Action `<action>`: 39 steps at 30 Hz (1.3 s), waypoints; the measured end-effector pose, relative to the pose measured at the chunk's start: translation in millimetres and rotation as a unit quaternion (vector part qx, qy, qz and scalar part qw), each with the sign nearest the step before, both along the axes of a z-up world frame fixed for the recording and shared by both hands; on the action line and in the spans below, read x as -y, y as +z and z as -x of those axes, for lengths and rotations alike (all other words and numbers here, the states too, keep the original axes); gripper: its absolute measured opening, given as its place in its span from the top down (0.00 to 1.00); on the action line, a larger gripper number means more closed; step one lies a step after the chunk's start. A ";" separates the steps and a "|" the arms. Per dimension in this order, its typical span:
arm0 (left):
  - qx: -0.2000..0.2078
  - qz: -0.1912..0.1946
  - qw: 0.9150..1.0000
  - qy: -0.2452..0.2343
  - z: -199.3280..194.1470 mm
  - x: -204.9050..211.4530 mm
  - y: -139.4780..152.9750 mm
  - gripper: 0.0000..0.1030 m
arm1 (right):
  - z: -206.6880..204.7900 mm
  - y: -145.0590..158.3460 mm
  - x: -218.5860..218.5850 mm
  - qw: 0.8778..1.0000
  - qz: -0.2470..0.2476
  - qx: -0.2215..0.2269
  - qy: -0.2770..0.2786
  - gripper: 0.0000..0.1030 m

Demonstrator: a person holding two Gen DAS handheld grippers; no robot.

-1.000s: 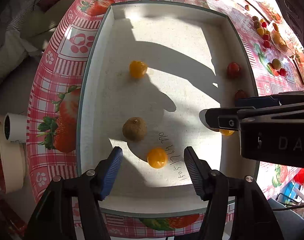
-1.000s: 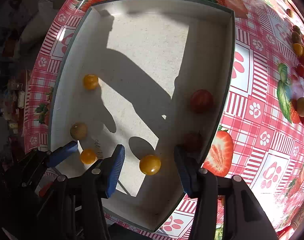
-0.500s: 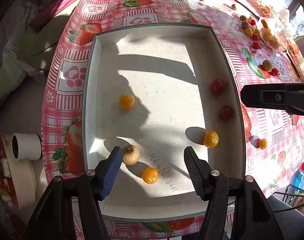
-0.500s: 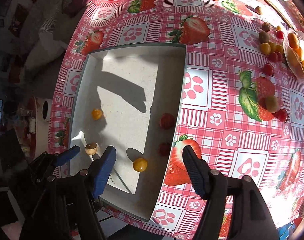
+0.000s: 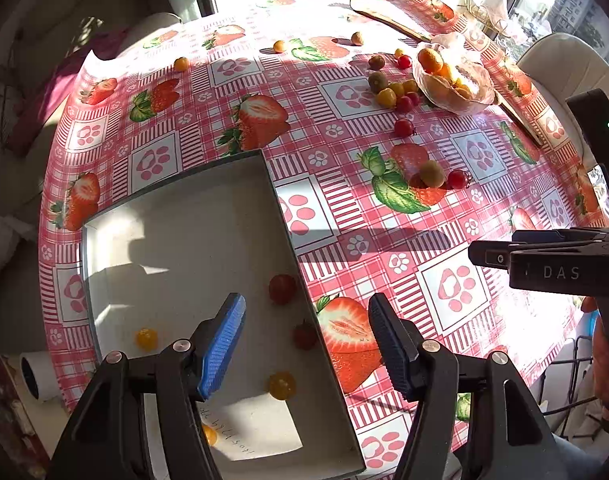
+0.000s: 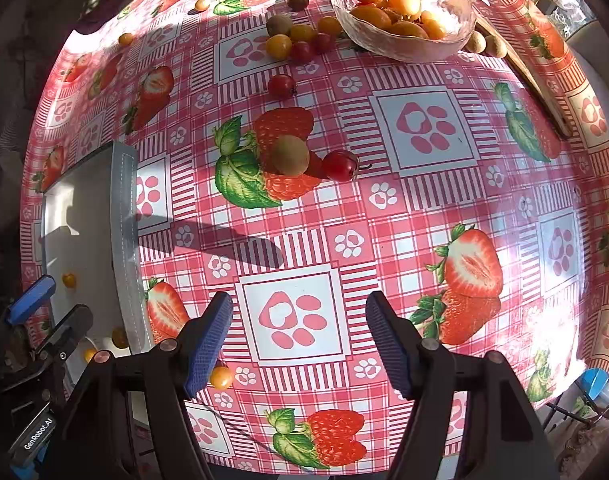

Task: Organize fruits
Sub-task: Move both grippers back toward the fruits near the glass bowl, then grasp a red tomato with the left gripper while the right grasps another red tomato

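Note:
A grey tray [image 5: 282, 216] lies on the strawberry tablecloth and holds two red tomatoes [image 5: 282, 289] and several yellow ones [image 5: 282, 385]. My left gripper [image 5: 306, 348] is open and empty above the tray's right rim. My right gripper [image 6: 298, 344] is open and empty over bare cloth, right of the tray [image 6: 124, 216]. A green-brown fruit [image 6: 290, 156] and a red tomato [image 6: 340, 165] lie ahead of it. A yellow fruit [image 6: 221, 377] lies on the cloth by its left finger.
A glass bowl of orange fruits [image 6: 400, 16] stands at the far side, with a cluster of small fruits [image 6: 300, 42] left of it. A lone red tomato [image 6: 281, 85] lies nearer. A wooden board [image 6: 536, 80] runs along the right. The right gripper shows in the left view [image 5: 544, 264].
Both grippers have pulled back and swung right, away from the tray. The right gripper now looks over the open cloth toward the bowl. Both stay open and empty.

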State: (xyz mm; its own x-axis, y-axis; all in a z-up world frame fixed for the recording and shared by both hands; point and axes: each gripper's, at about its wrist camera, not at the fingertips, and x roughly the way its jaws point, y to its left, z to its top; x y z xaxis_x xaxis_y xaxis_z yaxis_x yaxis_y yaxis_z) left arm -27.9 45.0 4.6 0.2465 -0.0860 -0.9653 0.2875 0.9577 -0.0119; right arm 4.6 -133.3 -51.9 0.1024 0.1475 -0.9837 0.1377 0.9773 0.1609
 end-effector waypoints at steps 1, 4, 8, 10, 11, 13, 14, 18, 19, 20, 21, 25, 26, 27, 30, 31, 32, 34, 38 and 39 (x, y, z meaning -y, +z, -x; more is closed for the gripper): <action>-0.002 0.001 1.000 -0.003 -2.8 6.6 -0.9 0.37 | -1.5 -1.0 6.9 1.000 0.001 0.000 -0.004 0.29; -0.008 0.000 1.000 -0.016 -9.2 21.7 -6.3 0.37 | -7.3 -4.1 17.4 1.000 0.003 0.006 -0.009 0.32; -0.020 -0.009 0.999 -0.035 -17.9 40.7 -19.4 0.37 | -19.8 -9.9 24.5 1.000 0.003 0.014 -0.005 0.40; -0.027 -0.014 0.999 -0.042 -21.8 48.7 -26.6 0.37 | -31.0 -15.6 24.2 1.000 0.002 0.017 -0.003 0.43; -0.028 -0.015 0.998 -0.045 -23.7 52.1 -29.5 0.37 | -34.3 -16.6 24.7 1.000 0.003 0.019 -0.002 0.44; -0.031 -0.018 0.998 -0.049 -27.6 57.9 -35.0 0.37 | -41.1 -18.8 24.9 1.000 0.003 0.024 0.000 0.45; -0.032 -0.019 0.998 -0.050 -29.7 60.3 -37.6 0.37 | -44.6 -20.3 25.0 1.000 0.003 0.025 0.001 0.45; -0.034 -0.017 0.998 -0.045 -41.5 65.6 -44.2 0.37 | -60.7 -26.9 24.2 1.000 -0.001 0.028 0.000 0.46; -0.034 -0.014 0.999 -0.040 -46.2 65.7 -44.5 0.37 | -62.2 -27.3 25.0 1.000 -0.002 0.029 0.000 0.47; -0.033 -0.010 0.999 -0.035 -51.6 65.5 -44.4 0.37 | -66.2 -29.0 25.9 1.000 -0.003 0.030 -0.001 0.47; -0.031 -0.006 0.999 -0.030 -57.7 65.3 -43.9 0.37 | -70.2 -30.7 26.6 1.000 -0.004 0.031 -0.002 0.47; -0.027 0.016 1.000 -0.005 -86.9 65.3 -43.0 0.37 | -76.8 -30.9 27.6 0.999 -0.001 0.040 0.003 0.51; -0.025 0.022 0.999 0.000 -94.2 66.2 -43.2 0.37 | -78.0 -31.0 27.6 0.999 -0.002 0.042 0.003 0.52; -0.025 0.027 0.999 0.004 -101.0 67.7 -43.9 0.37 | -79.1 -31.2 27.7 0.999 -0.002 0.043 0.003 0.54; -0.027 0.040 0.999 0.008 -120.3 76.0 -48.2 0.37 | -80.6 -30.7 27.4 0.999 -0.002 0.048 0.001 0.60; -0.029 0.044 0.999 0.006 -125.7 79.6 -50.0 0.37 | -80.0 -30.5 27.0 0.999 -0.002 0.050 0.002 0.61; -0.030 0.047 0.998 0.005 -131.1 83.9 -52.2 0.37 | -80.1 -30.2 26.5 0.999 -0.001 0.051 0.004 0.63; -0.031 0.049 0.998 0.000 -139.4 92.5 -56.7 0.37 | -79.6 -29.6 25.4 0.999 0.006 0.052 0.008 0.70; -0.033 0.043 0.998 -0.007 -150.1 109.3 -67.4 0.37 | -80.2 -29.8 26.4 0.999 0.002 0.049 0.005 0.77; -0.033 0.040 0.999 -0.008 -152.5 112.7 -69.7 0.37 | -79.4 -29.6 27.8 0.999 -0.001 0.048 0.003 0.77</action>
State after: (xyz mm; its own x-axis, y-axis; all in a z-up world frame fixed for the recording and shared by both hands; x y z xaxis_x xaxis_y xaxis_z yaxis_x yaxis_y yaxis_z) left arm 124.6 -67.6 -65.1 0.1805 -0.1676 -0.9692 0.2996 0.9479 -0.1081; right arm 84.0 -161.2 -81.4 0.1957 0.1515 -0.9689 0.1149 0.9777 0.1760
